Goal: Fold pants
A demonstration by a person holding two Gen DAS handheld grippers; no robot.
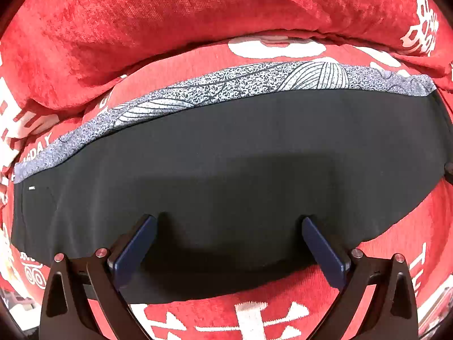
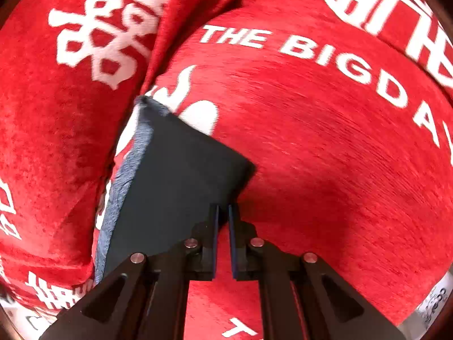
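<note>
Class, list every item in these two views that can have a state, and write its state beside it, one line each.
Pants: folded flat, patterned edge showing.
Left hand-held gripper: open, over the pants.
Right hand-held gripper: nearly shut, at the pants' corner; grip unclear.
Red blanket: spread under the pants, rumpled.

Black pants (image 1: 226,147) on a red blanket (image 1: 170,14) printed with white characters.
The pants' far edge is speckled grey-and-white with fine black line drawings; both hand-held grippers, left (image 1: 229,223) and right (image 2: 223,212), are black with dark blue pads.
</note>
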